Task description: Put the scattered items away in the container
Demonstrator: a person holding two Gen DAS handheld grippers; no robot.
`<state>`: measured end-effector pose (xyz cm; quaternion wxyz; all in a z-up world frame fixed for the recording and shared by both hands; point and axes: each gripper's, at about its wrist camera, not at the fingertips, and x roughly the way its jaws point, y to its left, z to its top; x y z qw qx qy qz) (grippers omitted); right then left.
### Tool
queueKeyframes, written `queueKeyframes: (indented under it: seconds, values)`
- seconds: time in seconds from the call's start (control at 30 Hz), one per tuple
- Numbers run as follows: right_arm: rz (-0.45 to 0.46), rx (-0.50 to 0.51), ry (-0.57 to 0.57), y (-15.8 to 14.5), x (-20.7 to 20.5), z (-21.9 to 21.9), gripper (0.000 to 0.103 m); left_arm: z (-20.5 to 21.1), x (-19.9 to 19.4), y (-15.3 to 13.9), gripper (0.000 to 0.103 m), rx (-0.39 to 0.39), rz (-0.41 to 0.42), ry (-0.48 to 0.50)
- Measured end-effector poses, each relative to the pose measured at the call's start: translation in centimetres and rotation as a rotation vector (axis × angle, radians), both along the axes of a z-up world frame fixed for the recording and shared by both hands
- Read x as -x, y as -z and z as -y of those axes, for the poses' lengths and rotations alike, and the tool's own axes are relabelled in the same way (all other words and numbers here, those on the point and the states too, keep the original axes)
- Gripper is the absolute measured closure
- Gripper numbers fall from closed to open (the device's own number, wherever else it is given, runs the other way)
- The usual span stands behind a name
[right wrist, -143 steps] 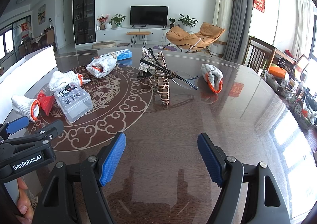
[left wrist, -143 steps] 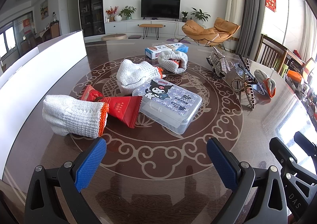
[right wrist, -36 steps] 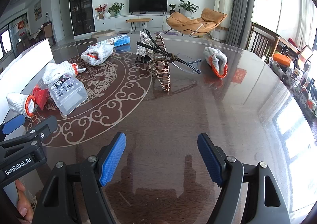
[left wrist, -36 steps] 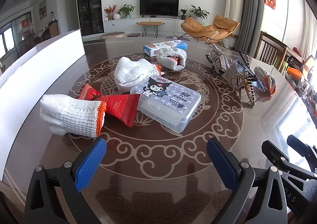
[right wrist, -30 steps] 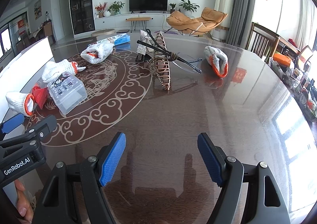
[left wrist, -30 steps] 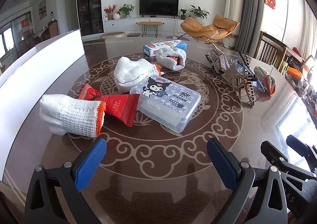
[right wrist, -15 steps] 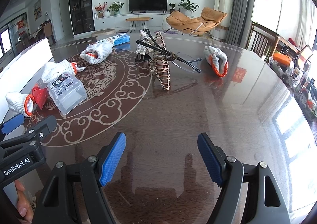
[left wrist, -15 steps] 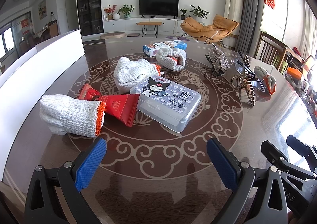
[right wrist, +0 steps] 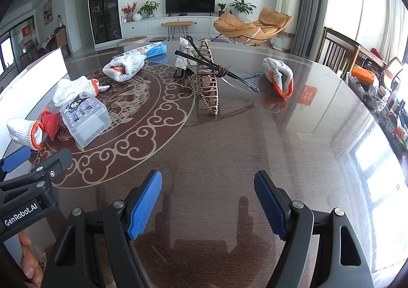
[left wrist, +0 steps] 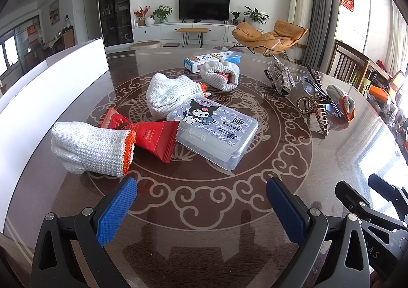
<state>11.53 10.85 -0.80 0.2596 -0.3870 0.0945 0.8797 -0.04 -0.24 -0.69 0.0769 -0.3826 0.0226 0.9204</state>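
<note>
Left wrist: both tongs (left wrist: 201,207) (right wrist: 207,202) wide, empty.

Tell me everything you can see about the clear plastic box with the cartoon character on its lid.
The clear rectangular plastic box with a cartoon lid lies flat and closed on the dark patterned glass-topped table. Its lid label is pale purple, showing a black-and-white cartoon figure and the letters BOP. The walls are see-through. A red foil packet touches its left side, and a white knitted glove lies against its far edge. Neither gripper touches it.

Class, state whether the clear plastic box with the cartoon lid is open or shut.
Shut: the clear plastic box has its printed lid lying flat and flush on the base.
</note>
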Motion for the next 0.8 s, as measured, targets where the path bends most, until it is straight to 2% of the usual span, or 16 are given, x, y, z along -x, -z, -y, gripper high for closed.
queueKeyframes:
  seconds: [0.8]
  values:
    - [0.010,0.009,0.004,0.10,0.23,-0.06,0.027,-0.03,0.00,-0.01,0.000,0.000,0.000,0.014]
